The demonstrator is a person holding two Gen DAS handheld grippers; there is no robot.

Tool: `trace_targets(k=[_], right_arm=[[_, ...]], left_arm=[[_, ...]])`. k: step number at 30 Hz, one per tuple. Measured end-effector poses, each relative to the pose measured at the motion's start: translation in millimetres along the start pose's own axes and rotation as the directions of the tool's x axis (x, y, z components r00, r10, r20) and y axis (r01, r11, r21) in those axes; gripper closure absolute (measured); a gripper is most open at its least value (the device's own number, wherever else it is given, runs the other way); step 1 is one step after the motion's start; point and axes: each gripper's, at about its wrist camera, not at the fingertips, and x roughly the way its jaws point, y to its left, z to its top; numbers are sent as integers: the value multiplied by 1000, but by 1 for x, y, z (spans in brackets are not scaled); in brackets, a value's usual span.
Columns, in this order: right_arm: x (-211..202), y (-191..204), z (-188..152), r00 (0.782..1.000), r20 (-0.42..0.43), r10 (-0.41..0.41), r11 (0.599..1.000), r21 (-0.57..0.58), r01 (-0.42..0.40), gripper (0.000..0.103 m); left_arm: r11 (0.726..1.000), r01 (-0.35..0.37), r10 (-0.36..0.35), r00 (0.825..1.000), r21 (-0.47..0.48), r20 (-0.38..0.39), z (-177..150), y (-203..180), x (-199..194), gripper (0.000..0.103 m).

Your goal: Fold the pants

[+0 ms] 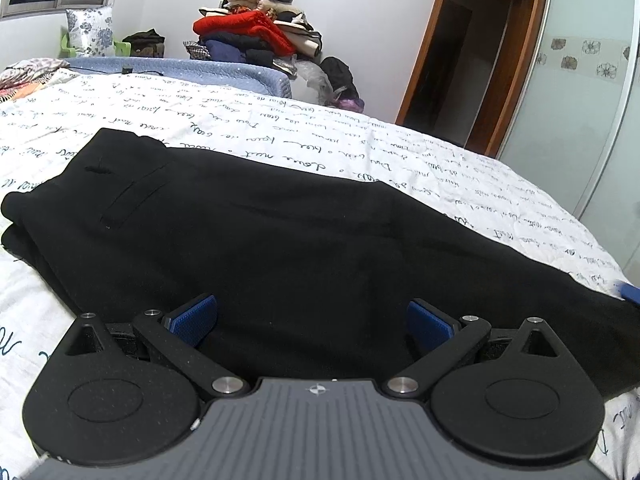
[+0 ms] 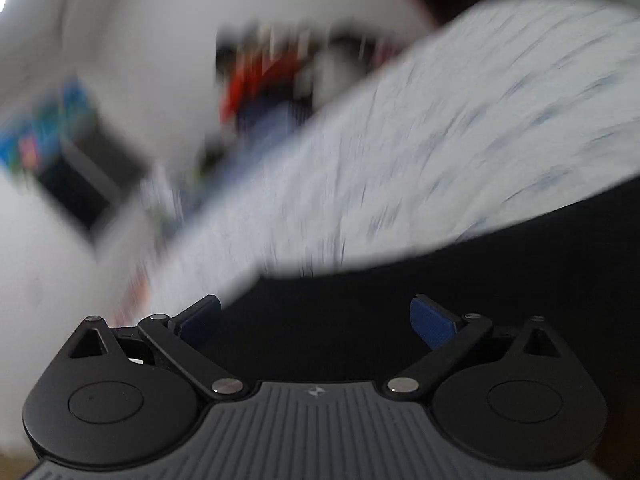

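Black pants [image 1: 260, 220] lie folded lengthwise across a white bedsheet with handwriting print [image 1: 280, 128], waistband and back pocket to the left, legs running off to the right. My left gripper [image 1: 312, 312] hovers over the near edge of the pants. It is open, its blue pads wide apart with only fabric below them. The right wrist view is heavily blurred. There my right gripper [image 2: 316, 312] is also open, over the dark pants [image 2: 400, 300], with the sheet [image 2: 400, 140] beyond. Nothing is held in either gripper.
A tall pile of clothes [image 1: 260, 36] stands past the far side of the bed. A floral pillow [image 1: 90, 30] and a blue blanket [image 1: 180, 70] lie at the back left. A wooden wardrobe [image 1: 480, 52] and a frosted sliding door [image 1: 580, 80] are on the right.
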Motion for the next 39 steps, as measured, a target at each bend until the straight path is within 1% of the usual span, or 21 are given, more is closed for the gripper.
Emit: trace_targets(k=[1,2,3,4,6,9,12,13,14,17,20,25,26,29,30,33,35,36,37,38,39], right_arm=[[-26,-14,3,997,79,-11,998,60,6,1],[-47,-26,8,992,121,-40,995,98,28,1],[-68,-39,12,984,153,-95,989,131,75,1],[-90,-51,17,967,192,-165,977,163,134,1],[-134,-75,24,922,265,-282,945,242,220,1],[-182,-111,27,874,324,-362,895,381,230,1],[-202,-141,25,857,317,-406,841,496,216,1],[-203,-147,25,855,311,-414,828,520,212,1],[-201,-150,23,861,308,-404,825,529,198,1],[-191,-154,27,872,305,-382,831,526,181,0],[-176,-159,33,891,308,-335,843,520,137,0],[-155,-164,37,897,306,-317,852,509,127,0],[-151,-163,39,903,299,-309,855,503,126,0],[-150,-159,40,933,263,-247,865,494,89,0],[-148,-158,40,936,252,-244,869,486,95,0],[-144,-156,40,924,261,-281,876,463,136,0],[-145,-155,35,895,324,-307,873,469,130,3],[-145,-154,34,881,348,-319,875,465,133,11],[-143,-153,32,872,355,-337,875,460,151,58],[-137,-157,30,880,326,-346,865,473,165,98],[-134,-165,26,888,310,-339,851,503,149,98]], left_arm=[[1000,3,-3,1000,-5,1,0,1,0,1],[1000,4,-4,1000,-7,2,0,2,0,1],[1000,4,-4,1000,-6,3,0,1,0,1],[1000,3,-3,1000,-5,2,0,1,0,1],[1000,-3,3,1000,2,0,0,0,0,1],[1000,-16,16,1000,15,-5,0,-3,1,1],[999,-33,34,999,36,-15,0,-7,3,1],[998,-40,41,999,46,-20,0,-8,3,1],[997,-47,48,999,56,-25,0,-10,4,1],[994,-67,70,997,84,-34,0,-14,6,1],[994,-68,71,997,84,-33,-1,-14,6,1],[996,-59,61,998,72,-30,-1,-14,6,1],[996,-59,61,998,72,-30,-1,-14,6,1],[995,-65,67,997,79,-32,-1,-14,7,1],[994,-67,70,997,82,-33,-1,-15,7,1],[994,-67,70,997,83,-34,-1,-14,7,1],[994,-68,71,997,84,-34,-1,-15,7,1],[994,-69,72,997,86,-34,-1,-15,7,1],[994,-69,73,997,85,-34,-1,-15,7,1],[994,-70,73,997,86,-34,-1,-14,7,1],[994,-71,74,997,87,-34,-1,-14,7,1]])
